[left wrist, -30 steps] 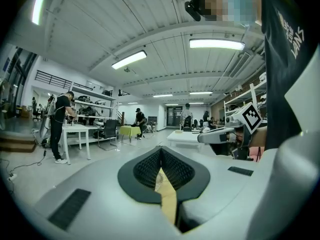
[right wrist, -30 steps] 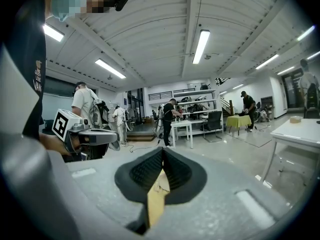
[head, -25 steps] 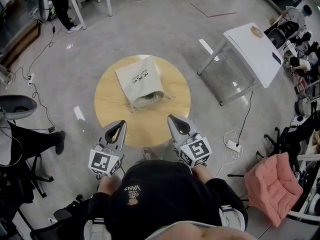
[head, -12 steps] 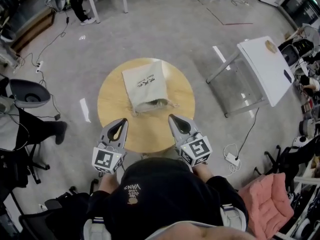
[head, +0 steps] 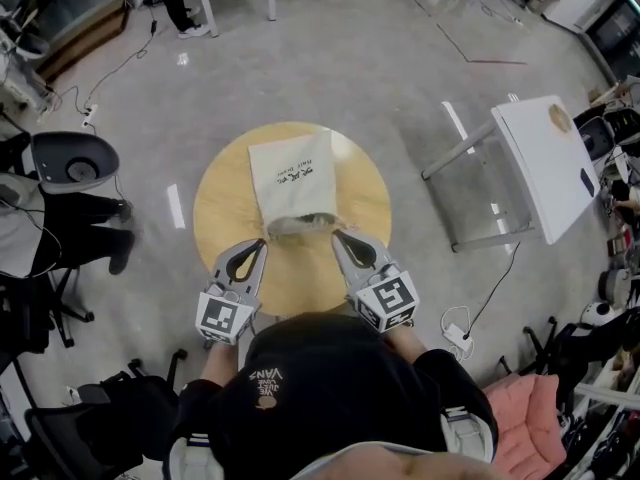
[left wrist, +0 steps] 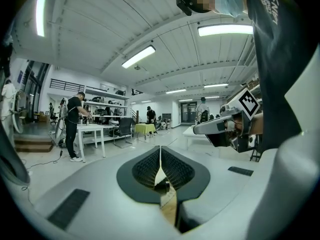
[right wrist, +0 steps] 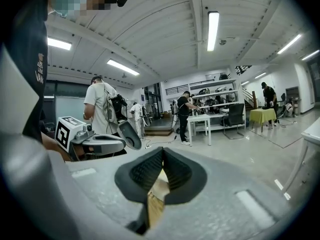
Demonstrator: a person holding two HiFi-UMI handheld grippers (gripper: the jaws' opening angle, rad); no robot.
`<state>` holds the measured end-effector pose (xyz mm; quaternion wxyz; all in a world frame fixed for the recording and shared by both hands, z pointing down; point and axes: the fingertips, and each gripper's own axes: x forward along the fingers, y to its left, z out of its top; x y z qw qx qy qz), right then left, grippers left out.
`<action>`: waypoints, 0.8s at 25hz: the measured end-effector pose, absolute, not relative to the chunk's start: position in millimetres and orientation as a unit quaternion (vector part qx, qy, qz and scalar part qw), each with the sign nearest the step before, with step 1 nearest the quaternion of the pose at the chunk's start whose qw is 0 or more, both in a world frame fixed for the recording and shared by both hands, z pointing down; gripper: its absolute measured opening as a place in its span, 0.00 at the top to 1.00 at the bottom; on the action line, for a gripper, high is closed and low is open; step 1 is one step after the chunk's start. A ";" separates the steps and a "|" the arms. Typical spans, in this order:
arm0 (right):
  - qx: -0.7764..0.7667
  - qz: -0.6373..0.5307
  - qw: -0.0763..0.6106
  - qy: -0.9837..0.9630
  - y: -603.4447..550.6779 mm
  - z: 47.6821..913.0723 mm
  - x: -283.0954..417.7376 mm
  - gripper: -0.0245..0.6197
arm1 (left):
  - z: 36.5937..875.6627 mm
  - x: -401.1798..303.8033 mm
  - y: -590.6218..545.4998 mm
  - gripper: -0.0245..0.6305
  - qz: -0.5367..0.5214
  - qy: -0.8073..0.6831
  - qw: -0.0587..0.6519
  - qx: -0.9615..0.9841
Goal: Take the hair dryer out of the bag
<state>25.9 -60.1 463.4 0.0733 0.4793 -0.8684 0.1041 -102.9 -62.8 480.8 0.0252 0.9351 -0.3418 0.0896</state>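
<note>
Round wooden table (head: 215,203) is standing on a grey workshop floor, with people working at benches far off at 12 o'clock.

- Cloth bag (head: 293,178) is lying flat on the table's 12 o'clock half, its gathered mouth facing 6 o'clock, toward the person.
- Hair dryer is not showing in any view. Judging by the task, it is sitting inside the bag. Something greyish is lying at the mouth, too small to identify.
- Left gripper (head: 261,245) is hanging at 7 o'clock of the mouth and right gripper (head: 337,236) at 5 o'clock, both just beside the cloth. Whether either is touching it, I cannot tell.
- Both pairs of jaws are pressing fully together with nothing between them.

Risks, as I am judging them:
- Closed jaws pushed at the mouth would be shoving the limp cloth away toward 12 o'clock instead of catching it.
- One jaw pair pinching cloth and dryer together would be dragging the whole bag.
- With no grip pinning the bag, it would be sliding on the smooth wood toward the table rim.
- The drawstring neck may be snagging the dryer or its cord.
</note>
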 end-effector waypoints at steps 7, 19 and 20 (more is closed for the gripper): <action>0.456 0.106 0.079 -0.880 -78.7 470.8 24.3 0.96 | 500.5 -95.2 -79.6 0.95 0.103 -0.346 0.012 0.932; 0.438 0.110 0.088 -0.888 -90.6 478.8 27.7 0.96 | 553.1 -85.0 -115.4 0.95 0.171 -0.355 0.021 0.919; 0.438 0.110 0.090 -0.888 -90.8 479.6 28.7 0.96 | 557.5 -83.9 -117.5 0.95 0.176 -0.353 0.024 0.919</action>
